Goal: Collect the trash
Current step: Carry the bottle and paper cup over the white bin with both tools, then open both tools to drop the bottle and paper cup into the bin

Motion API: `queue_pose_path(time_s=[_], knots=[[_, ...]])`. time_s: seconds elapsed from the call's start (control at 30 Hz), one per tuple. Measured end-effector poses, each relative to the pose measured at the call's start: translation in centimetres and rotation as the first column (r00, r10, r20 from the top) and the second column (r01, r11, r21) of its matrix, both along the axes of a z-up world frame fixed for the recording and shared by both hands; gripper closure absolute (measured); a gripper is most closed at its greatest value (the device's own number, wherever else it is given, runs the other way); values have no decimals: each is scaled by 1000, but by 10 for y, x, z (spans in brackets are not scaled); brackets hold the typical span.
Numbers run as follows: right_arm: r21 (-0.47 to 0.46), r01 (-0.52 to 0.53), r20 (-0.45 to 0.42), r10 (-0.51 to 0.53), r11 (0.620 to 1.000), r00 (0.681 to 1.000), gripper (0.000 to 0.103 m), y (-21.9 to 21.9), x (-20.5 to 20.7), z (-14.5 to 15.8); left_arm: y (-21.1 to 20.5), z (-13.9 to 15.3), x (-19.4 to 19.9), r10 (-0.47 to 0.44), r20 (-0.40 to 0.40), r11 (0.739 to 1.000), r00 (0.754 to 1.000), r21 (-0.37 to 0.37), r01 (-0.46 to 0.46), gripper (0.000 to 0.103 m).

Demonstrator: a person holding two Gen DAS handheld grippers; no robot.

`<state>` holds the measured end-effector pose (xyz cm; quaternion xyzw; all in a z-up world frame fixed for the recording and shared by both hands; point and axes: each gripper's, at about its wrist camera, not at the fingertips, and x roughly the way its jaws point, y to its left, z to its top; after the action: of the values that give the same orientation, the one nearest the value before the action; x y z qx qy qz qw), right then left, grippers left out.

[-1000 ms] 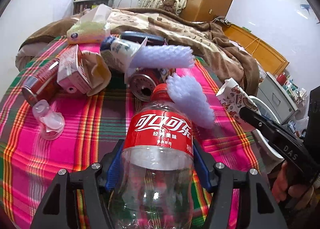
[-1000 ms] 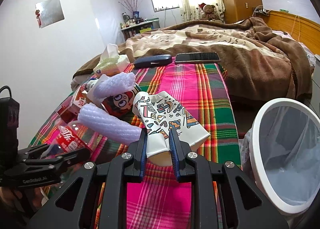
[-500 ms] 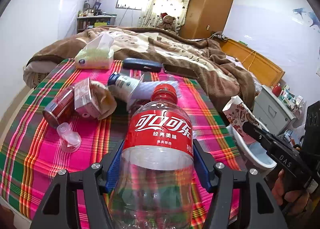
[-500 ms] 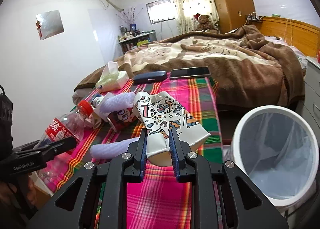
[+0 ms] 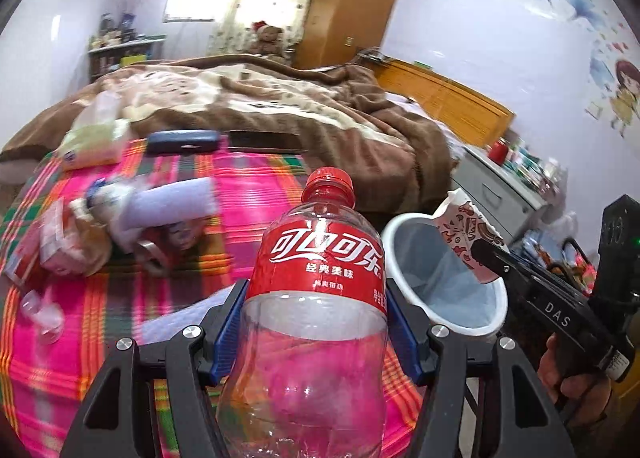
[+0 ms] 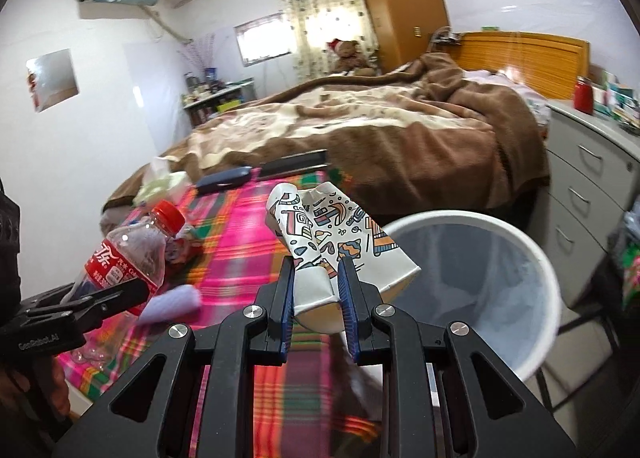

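My left gripper (image 5: 316, 322) is shut on an empty clear cola bottle (image 5: 320, 298) with a red label and red cap, held above the plaid cloth. In the right wrist view the same bottle (image 6: 128, 254) shows at the left. My right gripper (image 6: 318, 290) is shut on a crushed white paper cup (image 6: 332, 234) with colourful drawings, held beside the rim of the white trash bin (image 6: 520, 250). From the left wrist camera the cup (image 5: 468, 238) hangs over the bin (image 5: 404, 278), right of the bottle.
More trash lies on the plaid cloth (image 5: 248, 194): a foam sleeve (image 5: 168, 202), a can (image 5: 160, 250), a crumpled carton (image 5: 60, 246) and a small clear cup (image 5: 40, 310). A tissue pack (image 5: 92, 142), dark case (image 5: 182, 140) and phone (image 5: 264, 142) lie near the brown blanket. Grey drawers (image 6: 588, 178) stand right.
Both grippers have lifted and swung right, away from the trash pile toward the bin. The bin has grown larger in both views. The cup now hangs by the bin's rim.
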<state>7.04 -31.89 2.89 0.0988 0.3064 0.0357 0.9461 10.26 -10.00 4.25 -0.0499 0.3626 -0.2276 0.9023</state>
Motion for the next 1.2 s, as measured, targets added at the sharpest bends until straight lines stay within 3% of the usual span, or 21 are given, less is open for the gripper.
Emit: queue_pose_path(time_s=[0.43, 0.67, 1.0, 1.07, 1.13, 1.2], knots=[[-7, 157, -85, -157, 988, 984, 81, -60, -3, -23, -107, -11, 21, -178, -50, 984, 983, 0, 178, 39], [-18, 182, -152, -182, 983, 972, 81, -78, 3, -38, -162, -28, 34, -248, -98, 968, 964, 4, 249, 39], [-32, 199, -203, -201, 980, 958, 80, -95, 8, -52, -195, -49, 55, -267, -142, 962, 953, 15, 272, 39], [-36, 208, -207, -211, 977, 955, 80, -96, 9, -52, -193, -50, 58, -249, -140, 967, 958, 18, 254, 32], [-28, 205, -196, -206, 978, 959, 75, -96, 7, -50, -189, -48, 59, -247, -131, 969, 960, -7, 248, 27], [-28, 209, -191, -211, 977, 959, 53, -97, 7, -49, -185, -45, 60, -235, -121, 972, 964, -7, 236, 25]])
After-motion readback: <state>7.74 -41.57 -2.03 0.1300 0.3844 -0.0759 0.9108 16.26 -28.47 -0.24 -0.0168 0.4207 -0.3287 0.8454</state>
